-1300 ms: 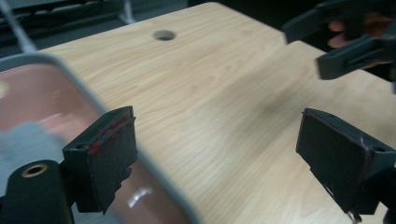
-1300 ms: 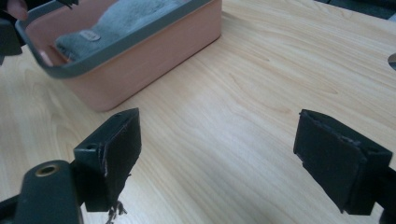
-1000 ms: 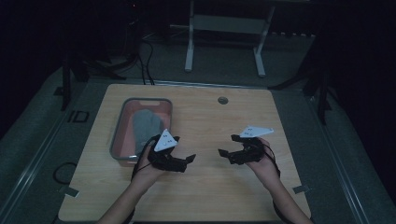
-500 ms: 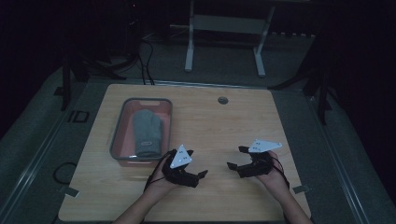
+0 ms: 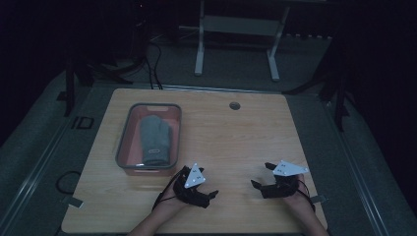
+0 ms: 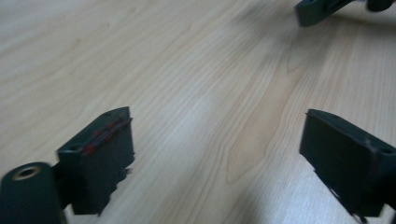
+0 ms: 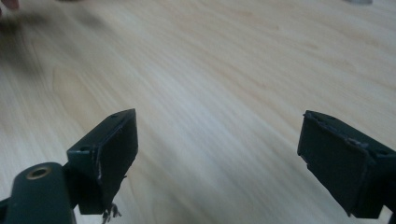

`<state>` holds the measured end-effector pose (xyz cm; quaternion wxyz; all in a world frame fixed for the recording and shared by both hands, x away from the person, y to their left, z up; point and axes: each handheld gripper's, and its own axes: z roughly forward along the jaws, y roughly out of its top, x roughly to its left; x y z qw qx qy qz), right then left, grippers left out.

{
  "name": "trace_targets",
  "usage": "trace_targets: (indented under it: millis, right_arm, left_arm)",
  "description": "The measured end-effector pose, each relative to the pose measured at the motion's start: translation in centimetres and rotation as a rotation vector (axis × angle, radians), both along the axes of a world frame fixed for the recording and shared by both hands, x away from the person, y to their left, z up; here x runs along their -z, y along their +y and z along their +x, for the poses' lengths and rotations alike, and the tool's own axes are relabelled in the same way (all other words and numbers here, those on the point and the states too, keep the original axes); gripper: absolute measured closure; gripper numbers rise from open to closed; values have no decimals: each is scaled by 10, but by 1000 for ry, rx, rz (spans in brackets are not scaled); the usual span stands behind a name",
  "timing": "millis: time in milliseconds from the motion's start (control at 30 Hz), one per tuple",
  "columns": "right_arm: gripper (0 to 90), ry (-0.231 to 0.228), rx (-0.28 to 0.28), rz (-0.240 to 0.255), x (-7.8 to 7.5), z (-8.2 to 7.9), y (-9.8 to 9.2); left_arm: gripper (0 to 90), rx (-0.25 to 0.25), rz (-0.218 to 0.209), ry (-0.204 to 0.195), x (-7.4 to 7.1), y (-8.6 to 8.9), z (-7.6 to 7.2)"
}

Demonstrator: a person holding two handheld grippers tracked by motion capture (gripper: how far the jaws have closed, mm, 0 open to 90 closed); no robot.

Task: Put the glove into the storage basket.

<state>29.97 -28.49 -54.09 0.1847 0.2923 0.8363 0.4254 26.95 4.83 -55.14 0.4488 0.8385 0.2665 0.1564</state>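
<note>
My left gripper point(image 5: 210, 197) rests low over the wooden table point(image 5: 236, 142) near its front edge, pointing right. Its jaws have just been opening and stand wide apart with nothing between them; the left gripper view shows the same gap over bare wood point(image 6: 217, 163). My right gripper point(image 5: 260, 175) sits at the front right, pointing left, open and empty, as its own view confirms point(image 7: 217, 158). A grey mitten point(image 5: 155, 137) lies in a red-walled bin point(image 5: 147, 105) on the table's left side, just beyond the left gripper.
A round cable hole point(image 5: 234, 105) sits near the table's far edge. In the left gripper view a jaw of the other gripper point(image 6: 317, 9) shows at the top right. A white stand point(image 5: 236, 29) and cables point(image 5: 152, 59) lie on the floor behind.
Both hands have drawn back toward the near edge of the table and come down. The left gripper has moved away from the bin and to the right.
</note>
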Motion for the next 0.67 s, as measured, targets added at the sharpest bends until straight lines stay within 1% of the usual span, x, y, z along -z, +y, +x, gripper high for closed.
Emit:
trace_targets:
  millis: [67, 100, 167, 200, 300, 367, 467, 533, 667]
  right_arm:
    - [121, -13, 17, -3, 3, -3, -6]
    - [121, -6, 14, -1, 4, -3, -9]
    - [122, -6, 23, -1, 5, -5, -13]
    - [122, 2, 23, 6, 6, -6, -16]
    - [123, 8, 36, 14, 8, -7, -24]
    - [123, 12, 49, 28, 9, -6, -29]
    - [124, 8, 54, 33, 9, -5, -32]
    - [133, 2, 54, 23, 10, -5, -32]
    - [133, 2, 48, 18, 10, -4, -32]
  left_arm:
    - [84, -6, -13, 14, 3, 1, 0]
    - [80, -16, -19, 11, 4, 2, 0]
    - [80, -27, -22, 12, 5, 4, 1]
    - [80, -30, -31, 10, 6, 5, 1]
    - [80, -35, -31, 4, 7, 6, 1]
    - [80, -38, -29, -5, 8, 6, 1]
    - [80, -33, -34, -12, 8, 6, 1]
    - [80, -34, -36, -20, 7, 6, 1]
    - [80, -37, -40, -13, 8, 6, 1]
